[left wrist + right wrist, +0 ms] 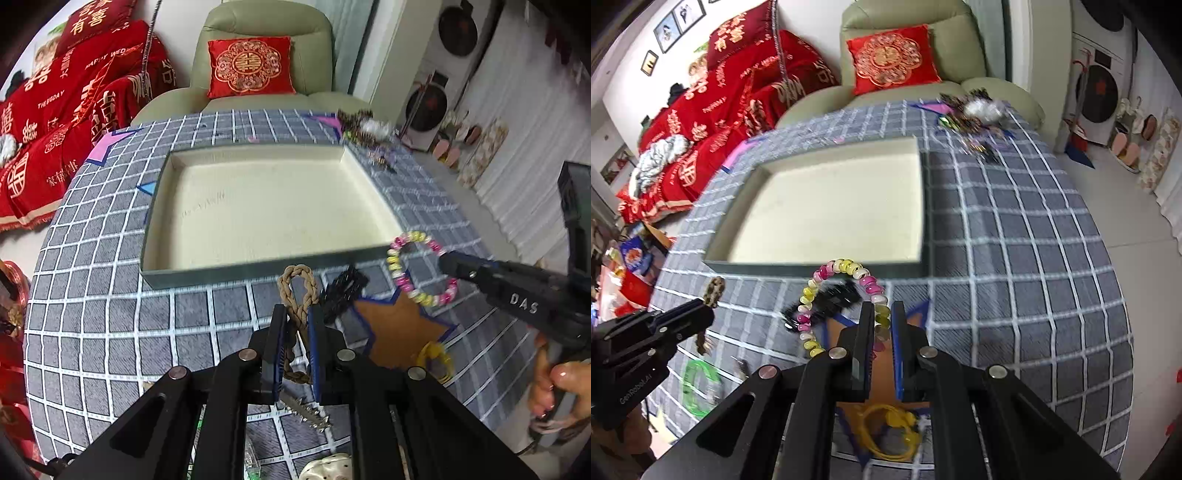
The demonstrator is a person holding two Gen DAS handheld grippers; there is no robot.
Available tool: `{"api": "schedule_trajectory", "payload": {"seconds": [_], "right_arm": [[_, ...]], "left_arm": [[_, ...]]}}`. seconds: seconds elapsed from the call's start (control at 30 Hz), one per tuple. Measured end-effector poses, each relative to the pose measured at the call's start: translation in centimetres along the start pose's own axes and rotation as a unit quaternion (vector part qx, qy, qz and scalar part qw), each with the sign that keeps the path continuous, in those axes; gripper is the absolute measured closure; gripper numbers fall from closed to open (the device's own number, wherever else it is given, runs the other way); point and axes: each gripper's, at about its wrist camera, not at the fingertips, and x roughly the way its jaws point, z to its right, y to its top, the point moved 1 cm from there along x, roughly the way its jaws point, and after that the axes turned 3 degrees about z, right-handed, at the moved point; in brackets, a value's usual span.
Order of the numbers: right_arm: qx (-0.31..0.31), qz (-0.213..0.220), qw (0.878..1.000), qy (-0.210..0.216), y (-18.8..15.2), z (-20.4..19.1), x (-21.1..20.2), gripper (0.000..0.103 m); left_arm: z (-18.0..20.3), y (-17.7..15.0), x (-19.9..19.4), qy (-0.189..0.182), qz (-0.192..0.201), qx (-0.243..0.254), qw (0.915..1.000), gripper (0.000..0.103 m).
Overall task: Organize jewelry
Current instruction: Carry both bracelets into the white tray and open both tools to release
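A shallow grey tray [207, 269] with a bare cream floor sits on the grey checked tablecloth; it also shows in the right wrist view [820, 266]. My left gripper [297, 314] is shut on a tan braided bracelet [297, 286], held above the cloth just in front of the tray's near wall. My right gripper [882, 314] is shut on a pink, yellow and white beaded bracelet [816, 286], held above the cloth near the tray's front right corner. From the left wrist view the beaded bracelet [397, 271] hangs from the right gripper [445, 258].
A black hair piece [341, 291] lies on the cloth beside an orange star patch [402, 332]. A yellow ring [886, 432], a silver spiked piece [306, 411] and a green ring [698, 384] lie near the front. A heap of jewelry [975, 110] sits at the far right corner.
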Motion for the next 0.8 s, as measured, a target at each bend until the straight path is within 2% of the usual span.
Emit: {"api": "schedule_trajectory", "payload": {"seconds": [0.13,0.33,0.53,0.67,0.8], "right_arm": [[-0.005,0.007,1.000,0.012,1.7,-1.2,-0.2,0.093],[-0.024,0.012,1.000,0.004,5.3,-2.3,1.7,0.094],[-0.005,0.000,1.000,0.008,9.0,-1.6,5.6,0.094],[0.002,-0.008,1.000,0.006,10.5,-1.2,8.4,0.094],[0.007,-0.019,1.000,0.003,11.3,-1.1,11.3,0.094]], "left_arm": [[-0.5,2.5,-0.4,0.017,0.010,0.006,0.9998,0.084],[-2.4,6.3,1.5,0.046,0.015,0.003,0.9988,0.084],[-4.3,9.6,6.0,0.071,0.000,-0.001,0.9975,0.084],[-5.0,10.4,9.6,0.093,-0.019,0.010,0.9954,0.084],[-5.8,10.6,12.6,0.097,-0.041,0.005,0.9944,0.084]]}}
